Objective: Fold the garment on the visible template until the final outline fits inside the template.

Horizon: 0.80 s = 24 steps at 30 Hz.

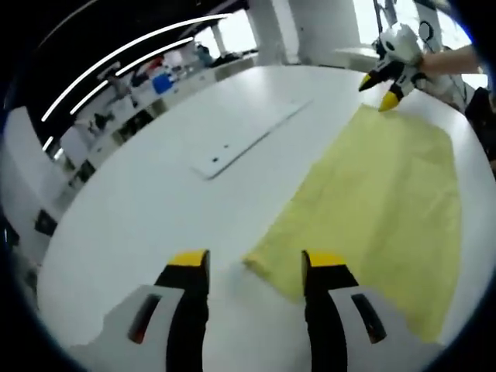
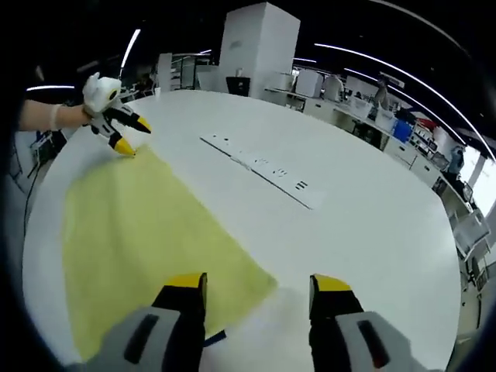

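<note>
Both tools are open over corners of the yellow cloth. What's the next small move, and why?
Probably lower the left tool onto the yellow garment corner between its tips and close. It hangs open just above that corner, while the right tool is also open over the opposite corner, so nothing is gripped for a fold.

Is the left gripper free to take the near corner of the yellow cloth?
Probably yes: the left gripper is open, the cloth corner lies flat between its jaws, and nothing covers it.

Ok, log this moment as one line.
yellow cloth flat on white table | left tongs open at corner | right tongs open at corner
</note>
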Motion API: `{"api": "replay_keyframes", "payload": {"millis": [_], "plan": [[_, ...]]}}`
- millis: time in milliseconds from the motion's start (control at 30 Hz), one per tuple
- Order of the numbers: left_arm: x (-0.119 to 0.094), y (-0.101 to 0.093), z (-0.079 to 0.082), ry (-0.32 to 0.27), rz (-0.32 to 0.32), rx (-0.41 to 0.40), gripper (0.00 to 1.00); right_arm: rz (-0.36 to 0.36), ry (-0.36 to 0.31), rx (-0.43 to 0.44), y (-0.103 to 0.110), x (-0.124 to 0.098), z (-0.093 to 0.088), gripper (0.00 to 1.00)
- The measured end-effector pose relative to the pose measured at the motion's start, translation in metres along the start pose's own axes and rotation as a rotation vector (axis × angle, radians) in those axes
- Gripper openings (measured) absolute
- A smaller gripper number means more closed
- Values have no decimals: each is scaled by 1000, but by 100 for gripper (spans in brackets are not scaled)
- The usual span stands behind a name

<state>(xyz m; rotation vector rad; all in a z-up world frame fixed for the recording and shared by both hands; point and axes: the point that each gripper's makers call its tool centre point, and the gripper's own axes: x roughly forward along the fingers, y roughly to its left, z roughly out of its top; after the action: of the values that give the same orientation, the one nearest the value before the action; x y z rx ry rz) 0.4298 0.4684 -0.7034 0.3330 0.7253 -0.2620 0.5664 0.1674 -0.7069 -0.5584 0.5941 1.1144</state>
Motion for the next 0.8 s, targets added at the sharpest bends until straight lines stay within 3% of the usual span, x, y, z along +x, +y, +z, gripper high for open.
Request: {"api": "replay_keyframes", "payload": {"millis": [167,467,667,800], "plan": [[-4,-6,7,-45,-44,-61,61,26,-7,39,5,0,1,70],[-13,-12,13,-100,-88,-165,82,37,-13,90,6,-3,1,83],[-19,-15,13,-120,-107,-209,89,35,-20,114,6,-5,1,87],[-23,-16,13,-130,-113,-215,85,36,-21,112,7,-8,1,87]]}}
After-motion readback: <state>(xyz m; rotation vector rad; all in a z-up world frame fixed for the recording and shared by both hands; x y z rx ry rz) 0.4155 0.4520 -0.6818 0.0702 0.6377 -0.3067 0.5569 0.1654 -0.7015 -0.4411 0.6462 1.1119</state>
